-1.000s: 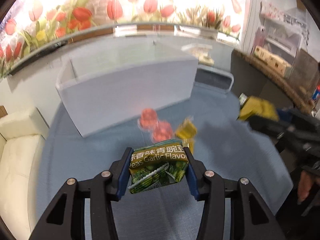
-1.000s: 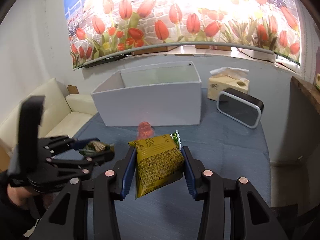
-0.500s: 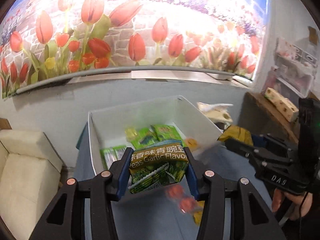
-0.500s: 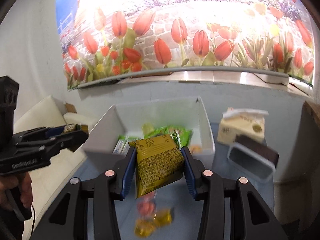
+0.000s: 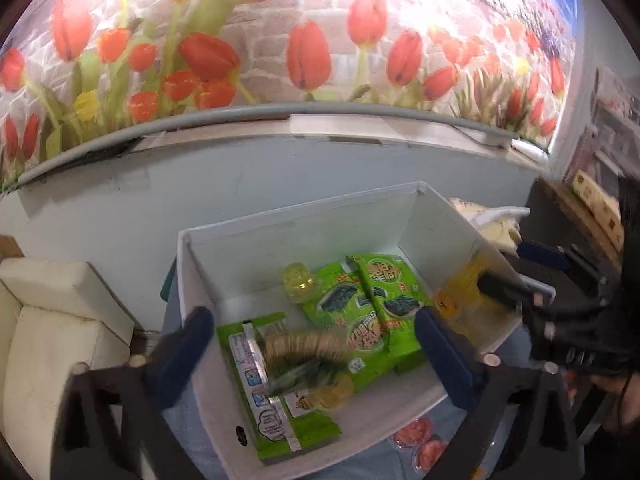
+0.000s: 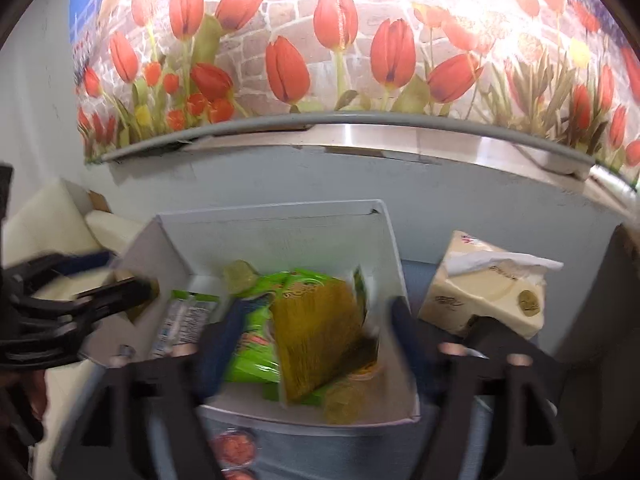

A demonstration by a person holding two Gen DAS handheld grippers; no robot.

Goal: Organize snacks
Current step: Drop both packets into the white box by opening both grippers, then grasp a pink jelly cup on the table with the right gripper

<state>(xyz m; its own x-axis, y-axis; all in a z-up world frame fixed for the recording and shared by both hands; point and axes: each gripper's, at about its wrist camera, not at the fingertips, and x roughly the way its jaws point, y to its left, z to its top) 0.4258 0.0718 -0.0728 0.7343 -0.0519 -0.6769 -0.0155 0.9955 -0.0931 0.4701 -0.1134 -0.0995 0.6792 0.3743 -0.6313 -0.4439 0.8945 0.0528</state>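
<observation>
- My left gripper [image 5: 312,340] hangs over the white box [image 5: 280,232], angled down into it. Its jaws have just been opening, and the pea packet [image 5: 304,360] is a blur between them, touching neither pad. I judge it is dropping free.
- My right gripper [image 6: 312,340] is above the same box [image 6: 272,216]. Its jaws have just been opening too, and the yellow packet [image 6: 316,332] sits loose in the gap, tilted and blurred, already let go.
- I hold both over the box because that is where the snacks are gathered: green packs [image 5: 372,300] lie flat on its floor, so a release from above lands each packet on the pile.
- The red cups [image 5: 416,436] are on the cloth outside the near wall; I reckon they are still to be put away.
- Only the left view shows the long green pack [image 5: 264,400] at the box's left side in full, and my right gripper from the side.
- Only the right view shows the tissue box [image 6: 484,300] just beside the white box.
</observation>
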